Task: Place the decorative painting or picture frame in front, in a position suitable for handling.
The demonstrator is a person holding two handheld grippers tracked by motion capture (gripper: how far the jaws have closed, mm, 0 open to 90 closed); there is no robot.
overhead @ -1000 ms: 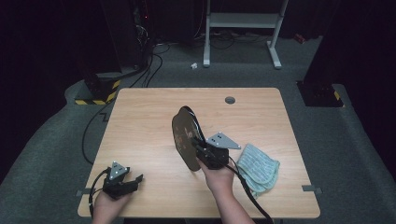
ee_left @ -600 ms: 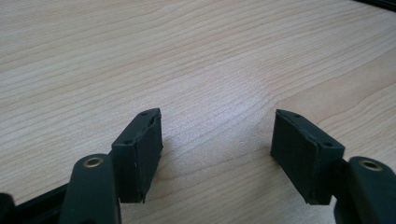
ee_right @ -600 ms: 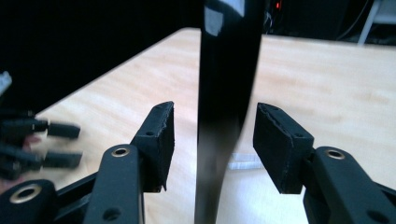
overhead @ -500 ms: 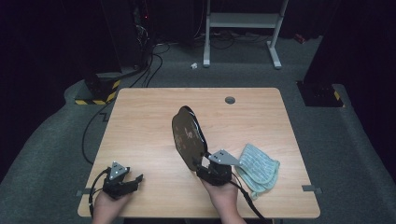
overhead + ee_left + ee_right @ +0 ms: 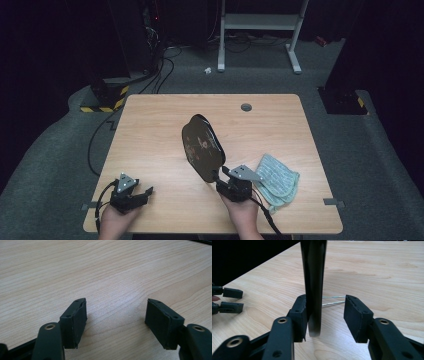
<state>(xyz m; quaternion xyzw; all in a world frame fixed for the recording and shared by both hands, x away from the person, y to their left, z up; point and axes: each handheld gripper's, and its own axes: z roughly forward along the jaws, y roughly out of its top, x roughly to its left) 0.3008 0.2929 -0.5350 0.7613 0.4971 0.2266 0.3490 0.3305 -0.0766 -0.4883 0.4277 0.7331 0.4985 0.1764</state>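
Note:
A dark oval plate (image 5: 202,147) with a faint pattern stands on edge at the middle of the wooden table (image 5: 150,135). My right gripper (image 5: 220,178) sits at its lower near rim. In the right gripper view the plate's edge (image 5: 313,277) stands between the jaws of the right gripper (image 5: 325,312). It rests against the left pad, with a clear gap to the right pad. The jaws have just been closing a little and still stand open. Thin wires (image 5: 333,300) show behind the plate. My left gripper (image 5: 145,192) rests open at the near left, over bare wood (image 5: 116,315).
A pale blue-green folded cloth (image 5: 277,177) lies right of the right hand. A round cable hole (image 5: 246,107) is near the table's far edge. Cables and a white frame stand on the floor beyond. The left gripper's jaws (image 5: 233,300) show far left in the right gripper view.
The right hand has sunk toward the table's near edge. It now sits at the plate's lower rim instead of beside its middle. The plate and the left hand have stayed put.

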